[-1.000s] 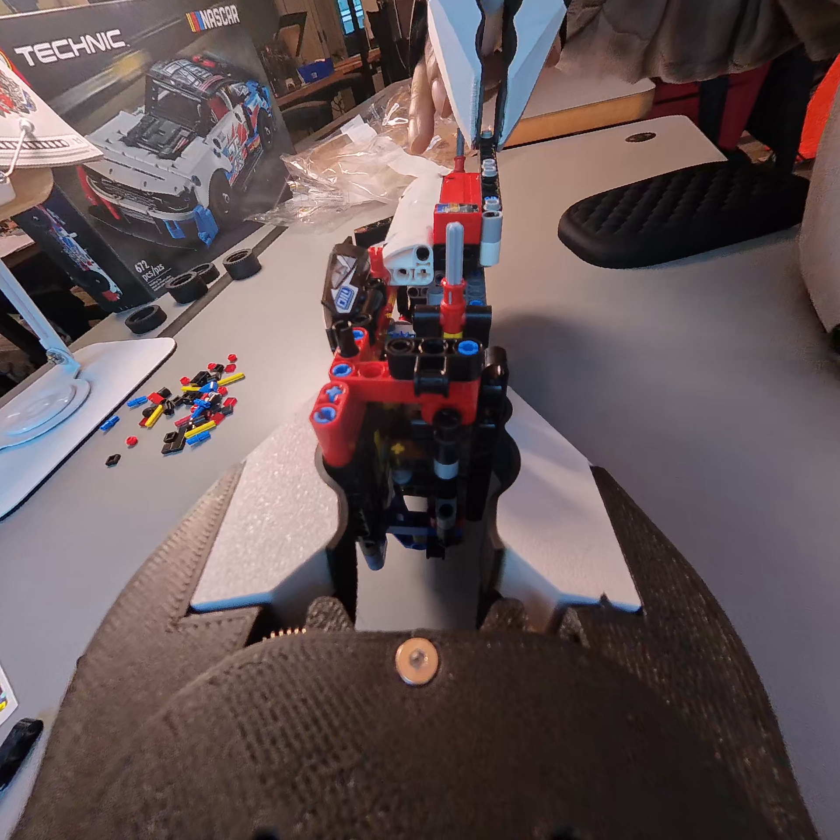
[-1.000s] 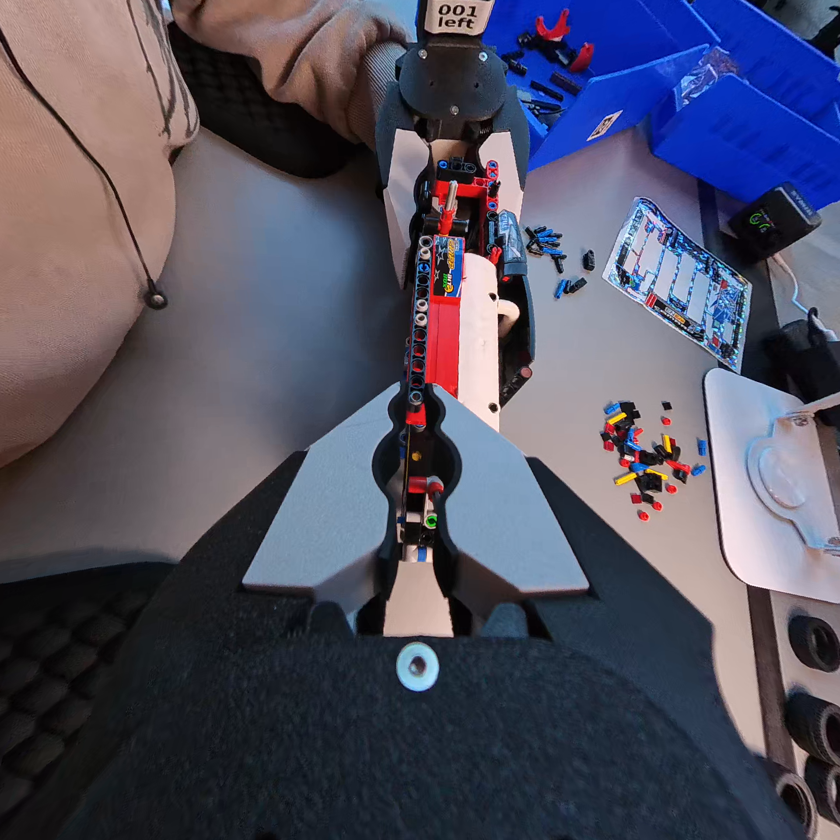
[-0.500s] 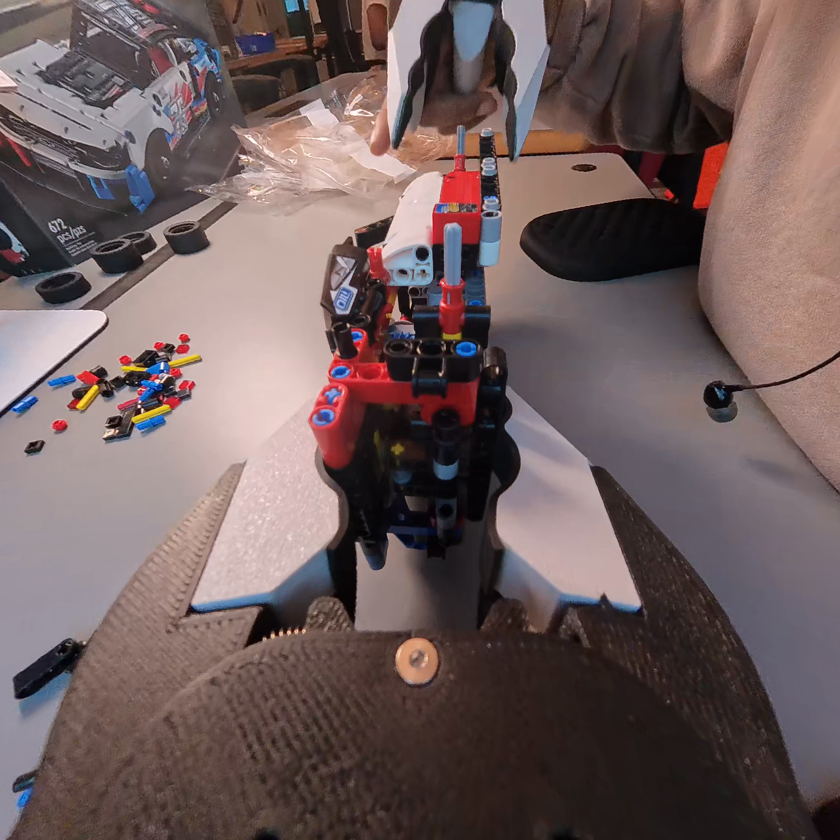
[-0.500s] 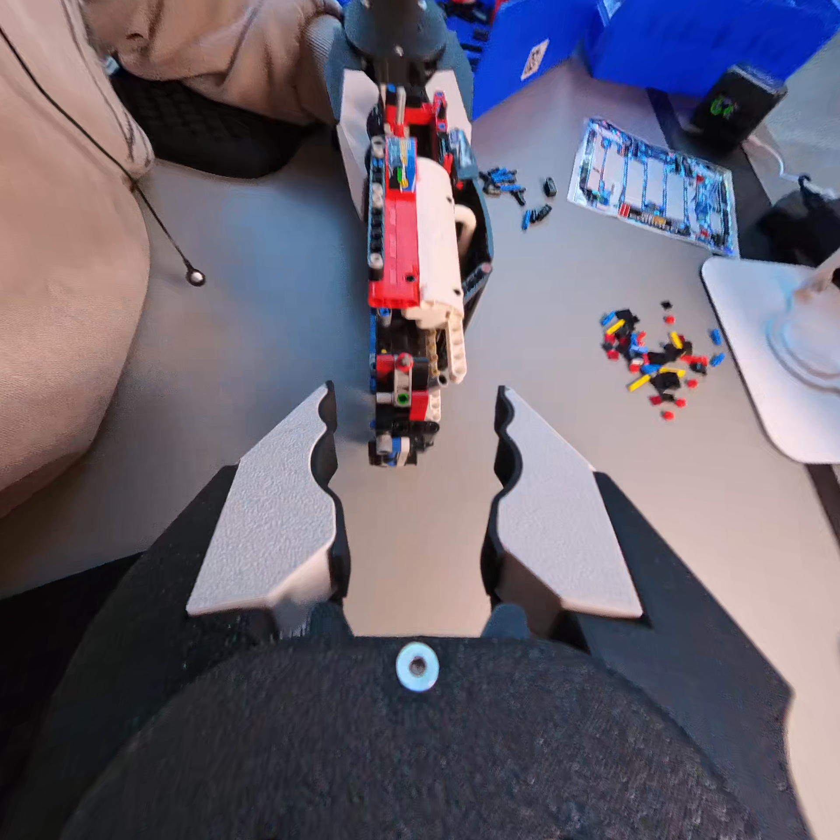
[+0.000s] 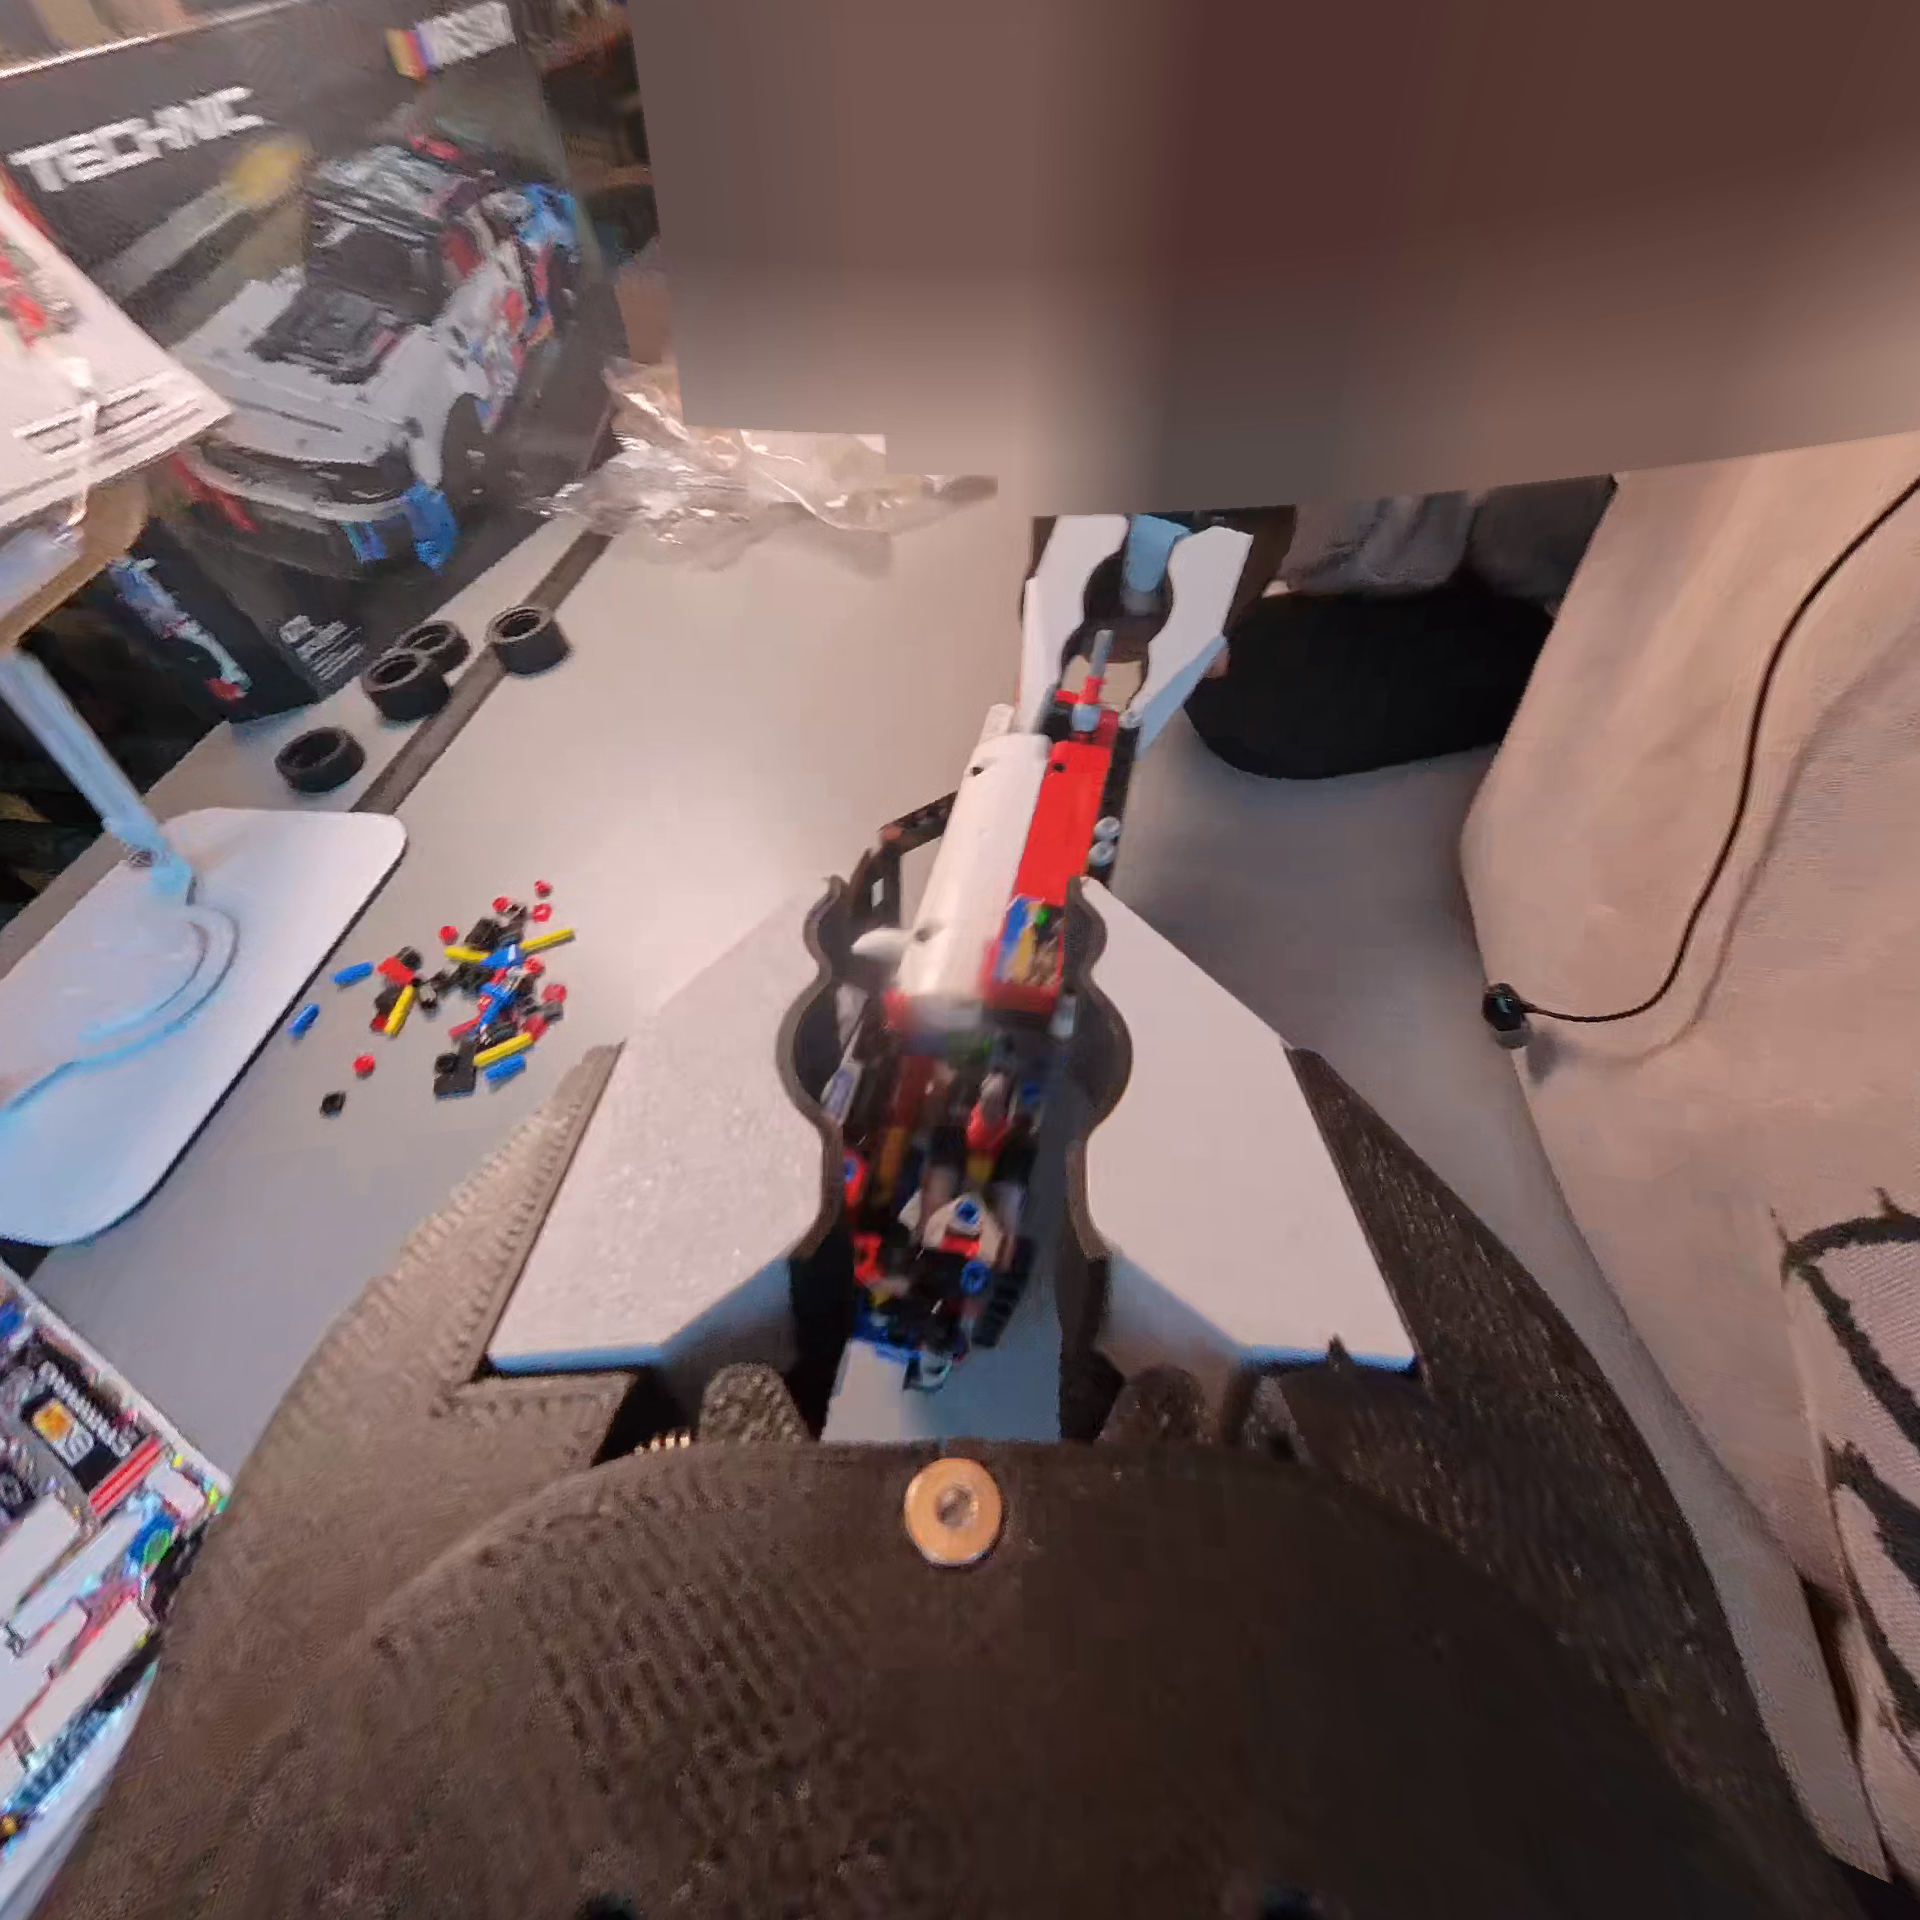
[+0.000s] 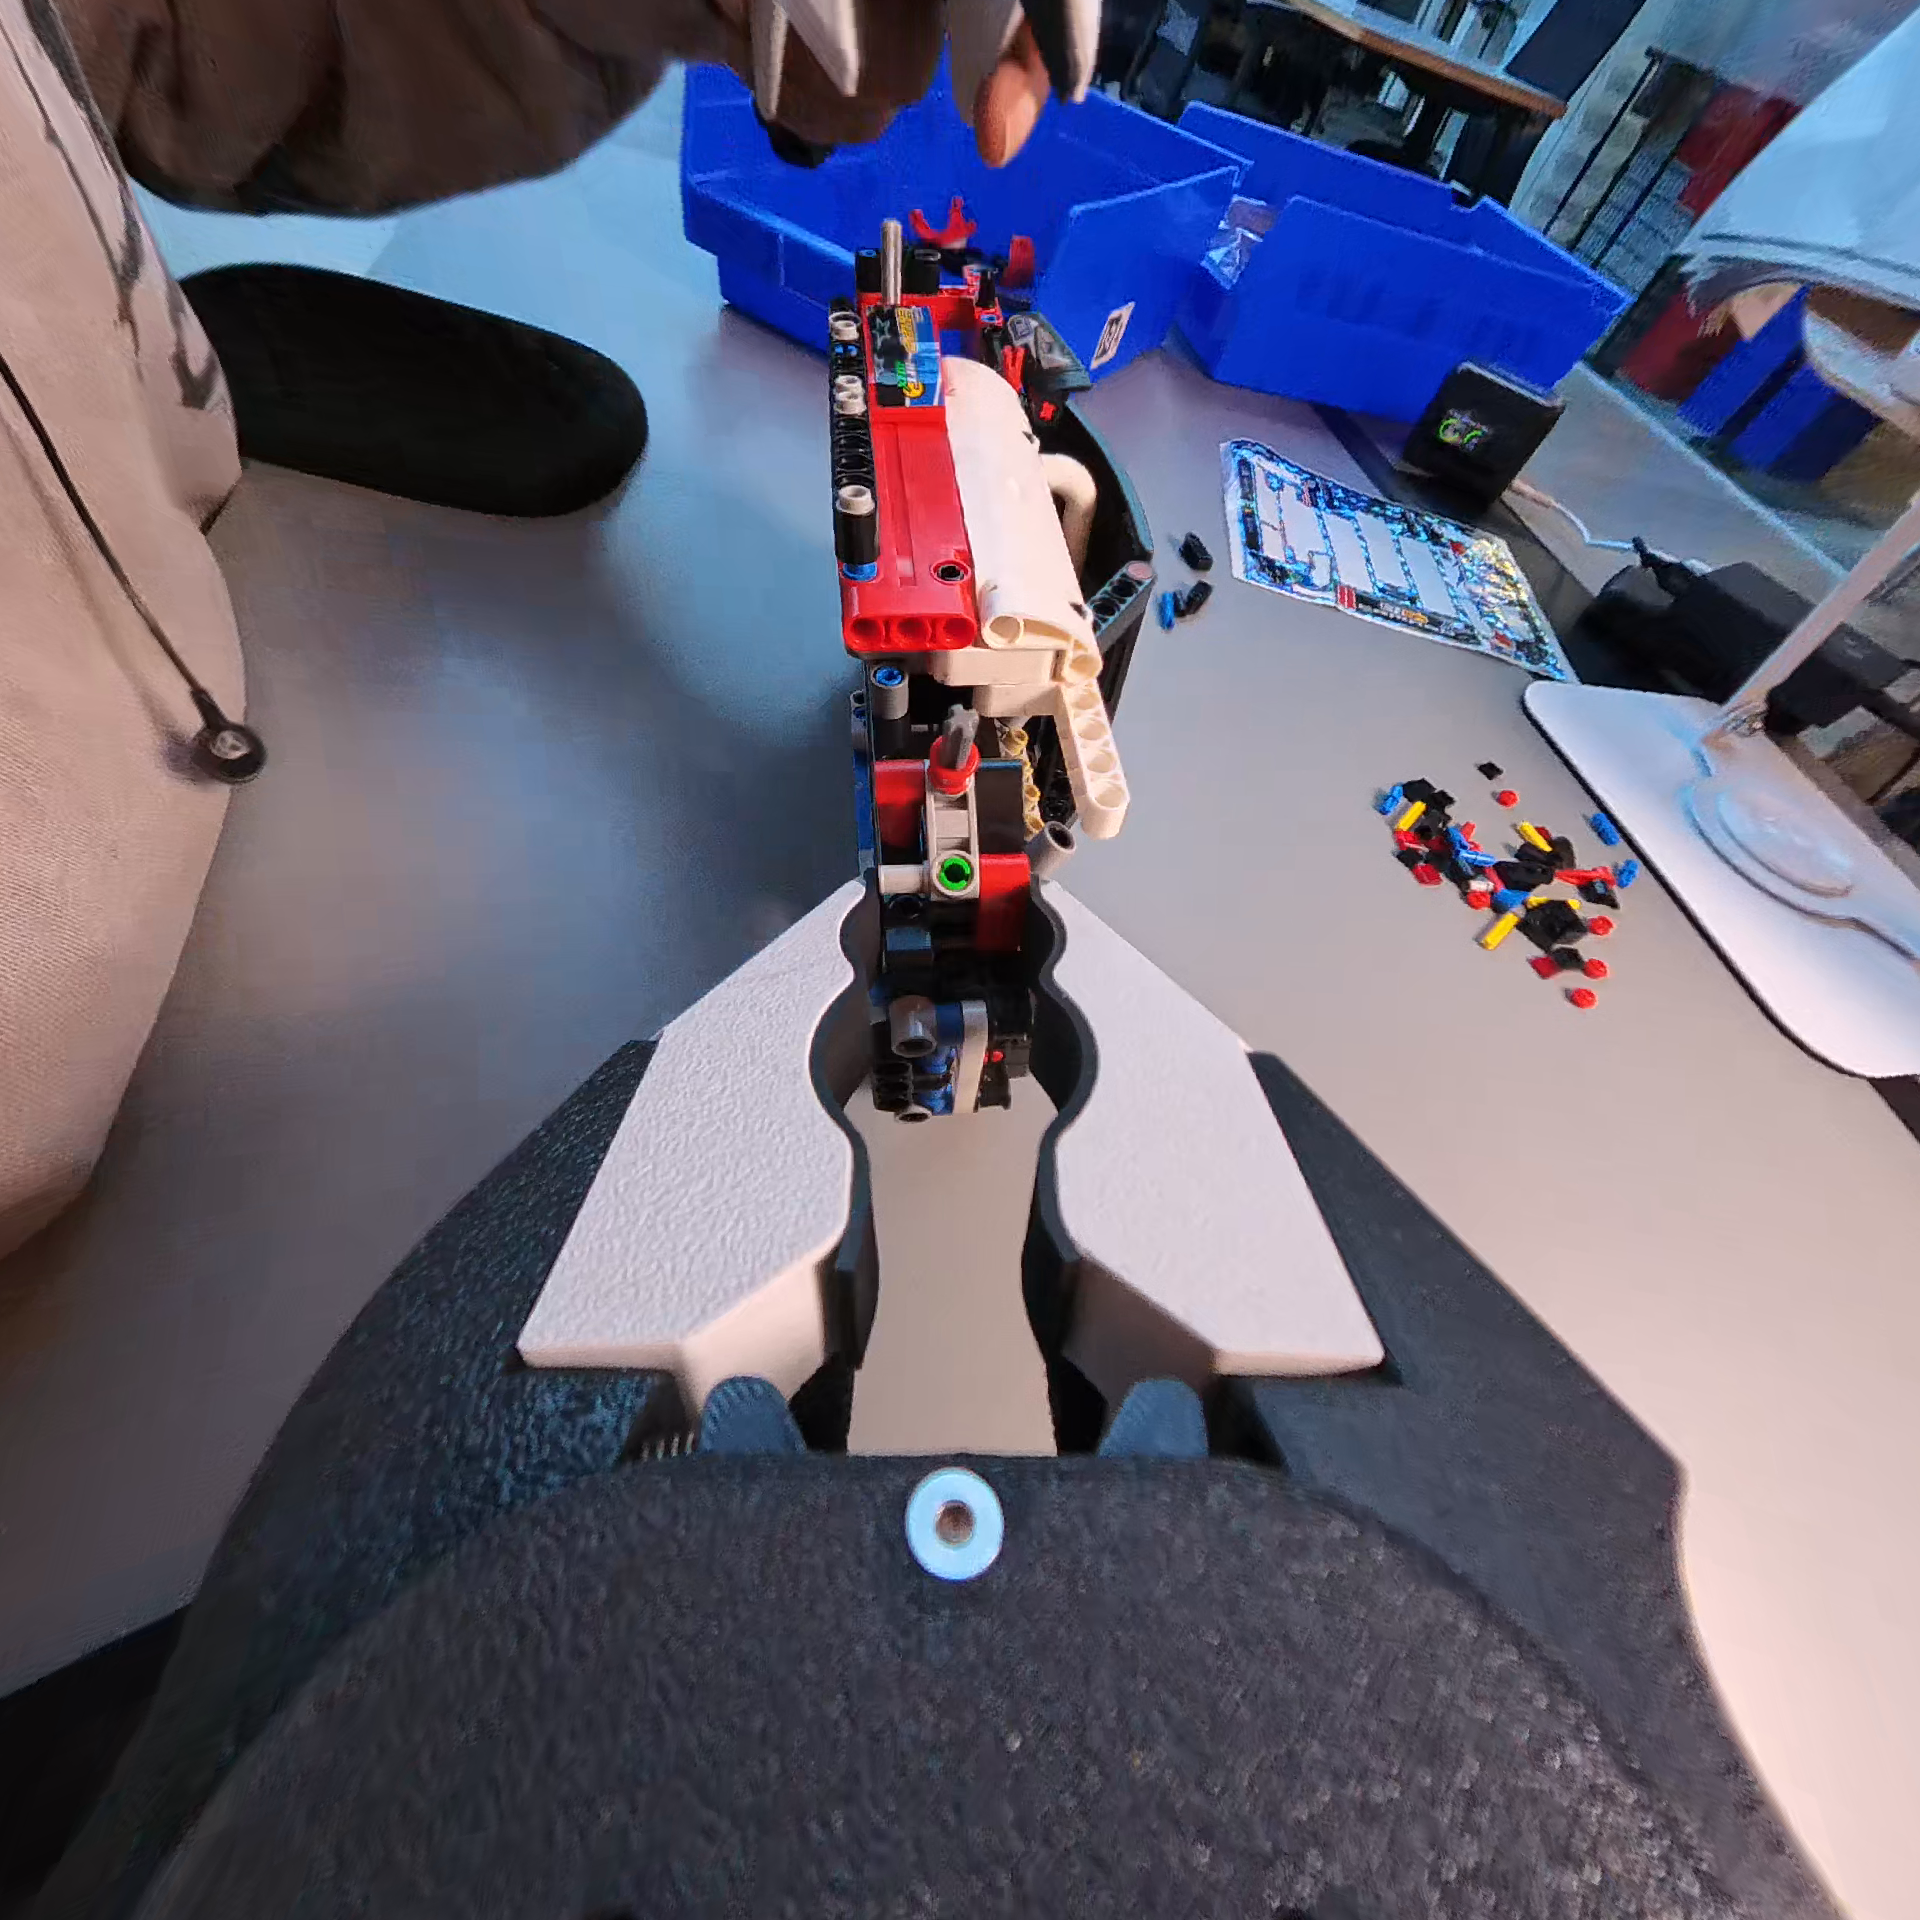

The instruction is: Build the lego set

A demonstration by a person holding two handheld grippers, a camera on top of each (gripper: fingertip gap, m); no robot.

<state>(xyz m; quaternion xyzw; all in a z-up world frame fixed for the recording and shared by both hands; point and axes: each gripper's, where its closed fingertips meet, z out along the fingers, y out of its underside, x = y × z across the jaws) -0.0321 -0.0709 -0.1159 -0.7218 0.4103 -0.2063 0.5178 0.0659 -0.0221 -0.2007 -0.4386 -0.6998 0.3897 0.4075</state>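
The grip has changed ends: a moment ago the left hand-held gripper (image 6: 914, 94) clamped the long red, white and black Lego car chassis (image 6: 914, 499) while the right hand-held gripper (image 6: 948, 899) hung wide open. Now the right one is pinched on the chassis's near end, and the left has lifted clear above the far end, its fingers apart and empty. The chassis lies lengthwise over the grey counter (image 6: 520, 779). The hand-over looks complete, probably leaving the left free to fetch a piece.
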